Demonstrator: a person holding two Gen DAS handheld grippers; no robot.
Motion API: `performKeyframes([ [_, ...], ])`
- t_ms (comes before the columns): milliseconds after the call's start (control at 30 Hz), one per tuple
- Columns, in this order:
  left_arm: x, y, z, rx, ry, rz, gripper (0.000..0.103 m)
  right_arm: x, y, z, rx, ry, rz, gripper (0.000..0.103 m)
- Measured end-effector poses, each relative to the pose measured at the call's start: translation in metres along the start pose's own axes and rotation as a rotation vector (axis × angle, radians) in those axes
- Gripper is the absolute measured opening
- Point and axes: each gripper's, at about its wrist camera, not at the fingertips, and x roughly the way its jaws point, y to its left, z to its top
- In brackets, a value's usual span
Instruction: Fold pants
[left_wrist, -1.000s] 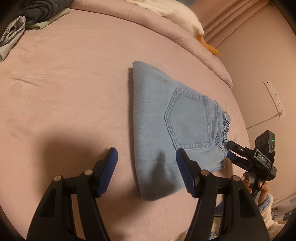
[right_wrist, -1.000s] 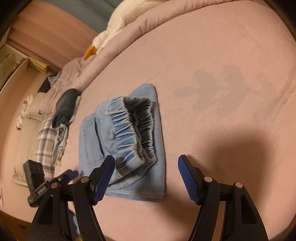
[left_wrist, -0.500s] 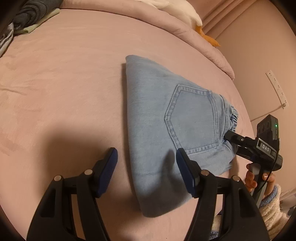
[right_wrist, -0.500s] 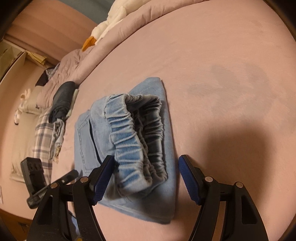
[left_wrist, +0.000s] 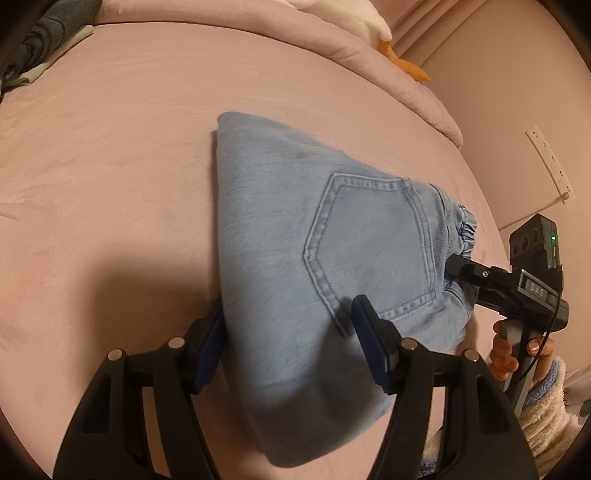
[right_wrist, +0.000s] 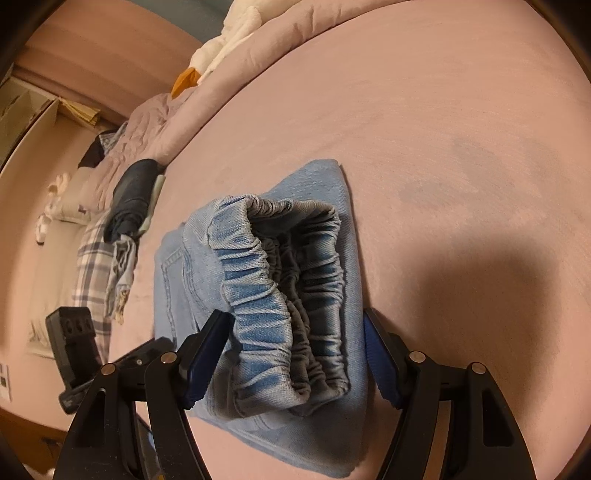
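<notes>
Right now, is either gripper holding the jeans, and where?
Nothing gripped. The left gripper straddles the folded end of the jeans, the right gripper straddles the waistband; both open, jeans flat on the bed.

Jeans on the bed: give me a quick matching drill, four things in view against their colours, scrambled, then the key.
Things:
1. folded jeans
2. bed cover
3. gripper pads
4. rolled garment at the bed's far side

Colours:
A. dark blue
B. near-black
C. pale pink
D. light blue

Pairs: 1-D, 2-C, 3-A, 4-B

Pants corner behind left jaws
</notes>
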Motion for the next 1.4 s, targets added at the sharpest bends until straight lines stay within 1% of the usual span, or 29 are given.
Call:
performKeyframes([
  [167,0.004,-0.002,0.003,0.011,0.004,-0.003,0.066,-0.003,-0.005,0.003,0.016,0.044,0.054,0.072],
  [267,0.006,-0.003,0.005,0.018,0.004,-0.003,0.066,-0.004,-0.011,0.002,0.051,0.049,0.09,0.072],
  [333,0.007,-0.004,0.006,0.028,0.006,-0.001,0.066,-0.001,-0.008,0.001,0.032,0.05,0.072,0.073],
  [367,0.008,-0.006,0.008,0.03,0.006,0.002,0.066,0.0,-0.005,0.001,0.017,0.049,0.064,0.075],
  [500,0.011,-0.009,0.01,0.04,0.009,0.01,0.066,0.006,0.006,0.0,-0.027,0.036,0.037,0.075],
  [733,0.016,-0.018,0.015,0.062,0.013,0.025,0.066,0.009,0.011,-0.001,-0.056,-0.002,-0.003,0.076],
  [800,0.015,-0.018,0.014,0.064,0.008,0.027,0.064,0.009,0.014,-0.002,-0.077,-0.012,-0.028,0.075],
  [867,0.013,-0.019,0.014,0.07,0.0,0.042,0.056,0.007,0.017,-0.003,-0.092,-0.026,-0.05,0.071],
  [900,0.012,-0.019,0.013,0.068,-0.005,0.044,0.055,0.006,0.018,-0.004,-0.098,-0.033,-0.056,0.069],
  [967,0.008,-0.019,0.013,0.064,-0.016,0.049,0.048,0.002,0.017,-0.004,-0.102,-0.048,-0.056,0.062],
  [1067,0.001,-0.02,0.011,0.067,-0.037,0.058,0.042,-0.004,0.022,-0.007,-0.119,-0.072,-0.068,0.056],
  [1133,-0.003,-0.022,0.01,0.072,-0.051,0.06,0.04,-0.008,0.028,-0.008,-0.138,-0.091,-0.081,0.053],
  [1233,-0.01,-0.026,0.009,0.079,-0.072,0.054,0.04,-0.014,0.038,-0.011,-0.165,-0.122,-0.094,0.05],
  [1400,-0.027,-0.031,0.007,0.099,-0.123,0.075,0.04,-0.024,0.058,-0.016,-0.231,-0.167,-0.117,0.048],
])
